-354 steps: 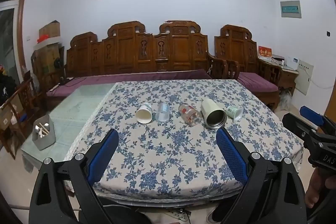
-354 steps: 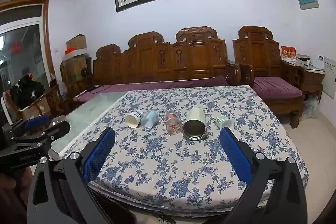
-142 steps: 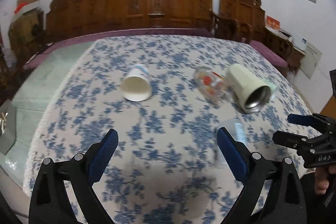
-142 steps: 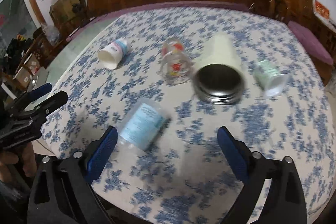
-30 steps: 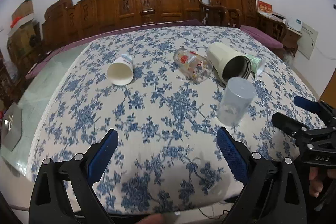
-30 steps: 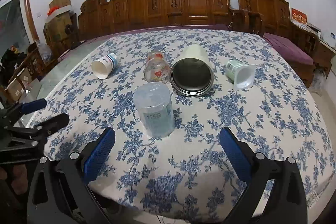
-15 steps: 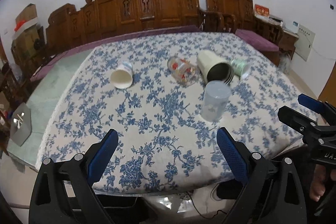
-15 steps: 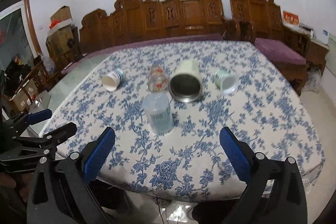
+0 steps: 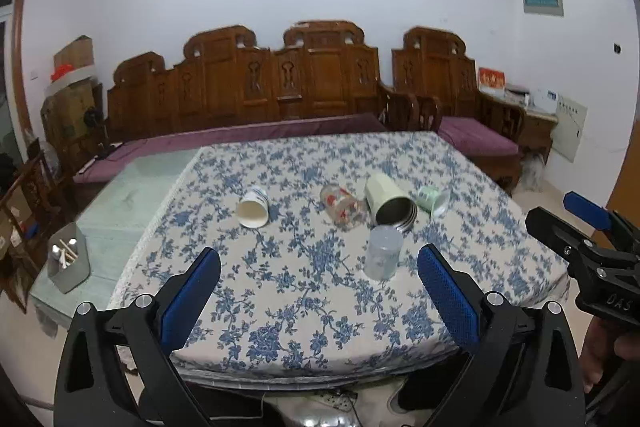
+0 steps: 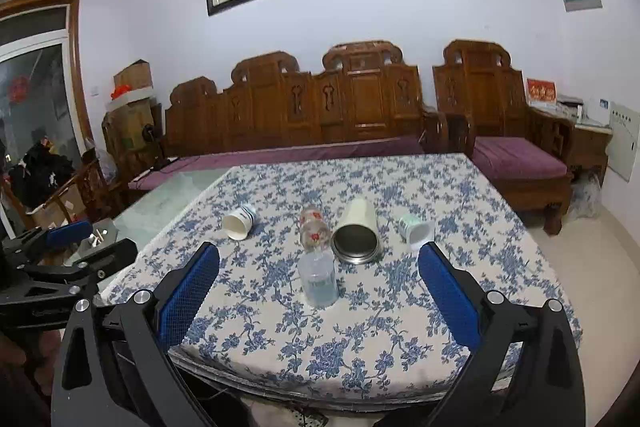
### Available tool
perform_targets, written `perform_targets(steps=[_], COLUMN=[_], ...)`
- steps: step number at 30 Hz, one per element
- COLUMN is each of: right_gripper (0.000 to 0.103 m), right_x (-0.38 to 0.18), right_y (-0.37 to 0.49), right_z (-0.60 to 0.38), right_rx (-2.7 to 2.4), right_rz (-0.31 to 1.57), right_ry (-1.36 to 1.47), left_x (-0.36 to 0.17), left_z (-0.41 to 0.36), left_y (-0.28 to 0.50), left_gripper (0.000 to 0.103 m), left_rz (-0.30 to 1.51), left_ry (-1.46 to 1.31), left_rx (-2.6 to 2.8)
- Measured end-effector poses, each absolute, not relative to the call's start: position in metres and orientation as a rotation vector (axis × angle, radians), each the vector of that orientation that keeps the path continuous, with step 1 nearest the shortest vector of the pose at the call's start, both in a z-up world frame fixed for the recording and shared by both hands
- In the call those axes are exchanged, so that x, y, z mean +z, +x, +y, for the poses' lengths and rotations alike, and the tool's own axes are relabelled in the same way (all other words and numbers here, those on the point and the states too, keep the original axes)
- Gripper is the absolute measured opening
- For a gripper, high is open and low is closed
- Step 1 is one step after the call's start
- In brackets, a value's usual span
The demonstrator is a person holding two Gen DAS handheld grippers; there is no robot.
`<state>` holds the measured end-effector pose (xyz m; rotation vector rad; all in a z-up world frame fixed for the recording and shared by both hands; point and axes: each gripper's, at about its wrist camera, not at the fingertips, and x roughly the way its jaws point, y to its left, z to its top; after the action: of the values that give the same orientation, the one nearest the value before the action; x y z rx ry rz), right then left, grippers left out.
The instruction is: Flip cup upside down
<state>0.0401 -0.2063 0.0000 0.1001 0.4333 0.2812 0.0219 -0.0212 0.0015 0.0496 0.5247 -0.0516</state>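
A clear plastic cup (image 9: 383, 252) (image 10: 319, 279) stands upside down on the blue-flowered tablecloth (image 9: 280, 291), in front of the row of other cups. My left gripper (image 9: 319, 295) is open and empty, held back off the table's front edge. My right gripper (image 10: 319, 297) is open and empty, also back from the front edge. Each gripper shows at the side of the other's view, the right one (image 9: 588, 227) and the left one (image 10: 72, 243).
Lying on their sides behind the clear cup are a white paper cup (image 9: 253, 207), a printed glass (image 9: 343, 206), a cream steel-lined mug (image 9: 390, 205) and a small green cup (image 9: 433, 200). A grey utensil holder (image 9: 68, 259) stands on the glass tabletop at left. Wooden benches line the far wall.
Both grippers have drawn back and risen from the table. The clear cup, earlier on its side in the row, was moved forward and now stands upside down.
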Motion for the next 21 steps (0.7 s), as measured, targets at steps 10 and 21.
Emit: perform_targets(steps=[10,21], right_gripper=[0.1,0.1], right_x=[0.008,0.008], right_y=[0.029,0.028], right_z=[-0.204,-0.205], right_rx=[0.281,0.283], right_rz=[0.408,0.406], right_ry=[0.098,0.102], left_x=[0.008,0.007], left_z=[-0.018,-0.02], left_y=[0.01,0.008], left_gripper=[0.095,0.095], left_rz=[0.504,0.502], left_ry=[0.047,0.055], left_rx=[-0.046,-0.041])
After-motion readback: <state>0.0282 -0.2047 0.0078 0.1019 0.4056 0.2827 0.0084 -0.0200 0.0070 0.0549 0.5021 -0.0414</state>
